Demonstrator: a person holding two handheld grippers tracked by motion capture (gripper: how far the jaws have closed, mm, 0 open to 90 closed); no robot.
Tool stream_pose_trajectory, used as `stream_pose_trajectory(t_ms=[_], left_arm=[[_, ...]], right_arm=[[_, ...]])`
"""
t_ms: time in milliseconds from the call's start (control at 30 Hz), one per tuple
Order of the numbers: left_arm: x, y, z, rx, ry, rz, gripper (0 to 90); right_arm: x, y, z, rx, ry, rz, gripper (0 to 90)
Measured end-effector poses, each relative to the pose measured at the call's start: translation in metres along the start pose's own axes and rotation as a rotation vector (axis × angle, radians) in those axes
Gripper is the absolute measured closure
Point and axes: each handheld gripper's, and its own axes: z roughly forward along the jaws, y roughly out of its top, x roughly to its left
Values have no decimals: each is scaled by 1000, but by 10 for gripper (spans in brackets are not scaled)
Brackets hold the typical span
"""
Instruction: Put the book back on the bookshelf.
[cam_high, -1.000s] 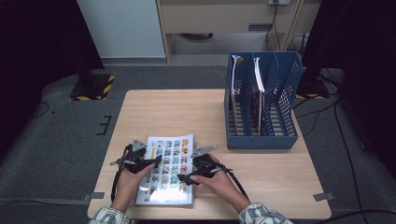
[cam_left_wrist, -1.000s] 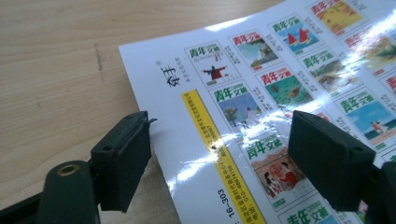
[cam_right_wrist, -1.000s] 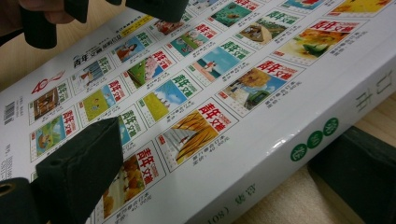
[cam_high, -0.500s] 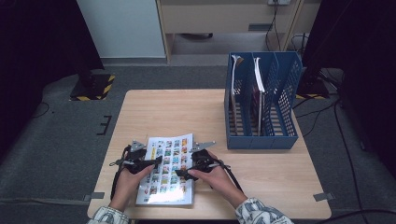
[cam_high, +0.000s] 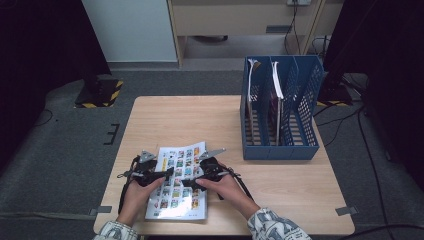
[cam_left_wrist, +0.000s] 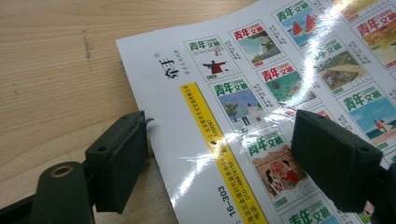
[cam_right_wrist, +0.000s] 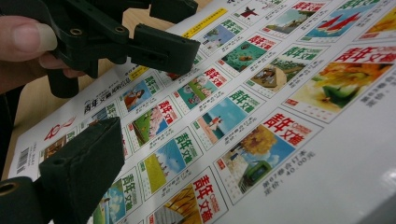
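A glossy white magazine printed with rows of small colourful cover pictures (cam_high: 179, 182) lies flat near the front edge of the light wooden table (cam_high: 200, 120), between the two hands. The left gripper (cam_high: 161, 176) hovers at the magazine's left edge with its jaws open, one over bare wood and one over the page, not pinching it. The right gripper (cam_high: 191, 181) is low over the page; whether its jaws are open cannot be told. A blue mesh file rack (cam_high: 280, 110) holding upright booklets stands well apart at the right.
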Motion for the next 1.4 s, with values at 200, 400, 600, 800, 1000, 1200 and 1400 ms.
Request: stream_pose_trajectory(t_ms=[200, 400, 600, 800, 1000, 1200, 1400], left_arm=[[0, 0, 0, 0, 1, -1, 185], [-1, 1, 0, 5, 3, -1, 185], [-2, 1, 0, 10, -8, 6, 187], [-1, 1, -1, 12, -15, 0, 186], [-1, 1, -1, 20, -17, -1, 188], [-1, 2, -1, 27, -18, 4, 190], [-1, 3, -2, 30, -19, 2, 193]], right_arm=[[-1, 0, 0, -5, 5, 6, 40], [0, 0, -1, -6, -24, -5, 97], [3, 7, -8, 29, -31, 0, 176], [14, 15, -10, 53, -44, -51, 161], [14, 16, -9, 55, -33, -42, 152], [16, 18, -2, 52, -27, -28, 90], [21, 22, 1, 54, -59, -16, 131]])
